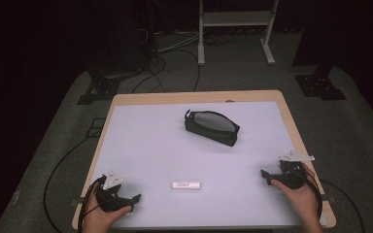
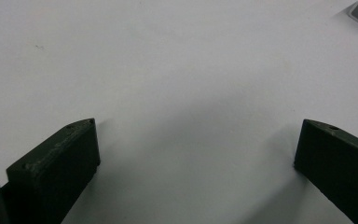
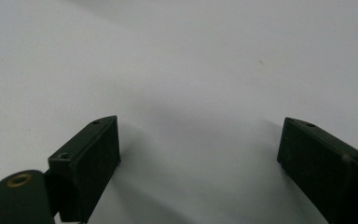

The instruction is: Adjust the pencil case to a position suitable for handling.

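Dim room around a white-topped wooden counter (image 1: 141, 145); black zippered fabric pouch (image 1: 211, 126) at twelve o'clock, small white rectangular eraser (image 1: 186, 185) at six, between left hand-held gripper (image 1: 135, 199) and right hand-held gripper (image 1: 265, 176), both released, seemingly poised to begin

Each black gripper (image 1: 135, 198) carries a grey plate, seemingly screw-holed jaws, black cable.

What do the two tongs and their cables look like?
Both tongs, left and right, are black, each carrying a grey three-cornered plate on top and trailing a black cable. In the gripper views the jaws are thick, dark, blocky slabs with slanted tips and small screw holes. No sleeves are visible at the wrists.
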Action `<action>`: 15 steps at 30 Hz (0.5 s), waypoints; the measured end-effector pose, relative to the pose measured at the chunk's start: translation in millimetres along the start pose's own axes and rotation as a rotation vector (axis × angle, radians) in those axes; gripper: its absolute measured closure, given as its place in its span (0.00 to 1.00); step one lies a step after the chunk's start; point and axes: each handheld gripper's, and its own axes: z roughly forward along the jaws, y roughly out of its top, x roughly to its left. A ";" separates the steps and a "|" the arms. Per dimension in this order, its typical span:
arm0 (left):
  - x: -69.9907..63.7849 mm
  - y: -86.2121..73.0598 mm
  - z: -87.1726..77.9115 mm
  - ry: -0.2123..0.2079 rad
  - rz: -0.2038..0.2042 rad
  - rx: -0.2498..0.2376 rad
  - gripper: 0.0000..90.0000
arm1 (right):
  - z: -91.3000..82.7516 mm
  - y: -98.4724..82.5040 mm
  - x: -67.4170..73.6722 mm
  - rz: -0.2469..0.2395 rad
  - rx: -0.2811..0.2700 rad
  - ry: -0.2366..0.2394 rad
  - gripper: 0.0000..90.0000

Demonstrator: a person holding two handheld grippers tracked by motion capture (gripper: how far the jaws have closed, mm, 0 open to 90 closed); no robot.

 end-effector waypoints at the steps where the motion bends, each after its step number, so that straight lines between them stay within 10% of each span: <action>1: 0.0 -0.1 0.0 0.000 0.000 -0.001 0.00 | 0.0 0.0 0.0 0.000 0.000 0.000 0.13; 15: 0.2 -0.3 0.1 -0.002 -0.002 -0.002 0.00 | -0.3 2.1 -0.4 0.006 0.011 -0.003 0.15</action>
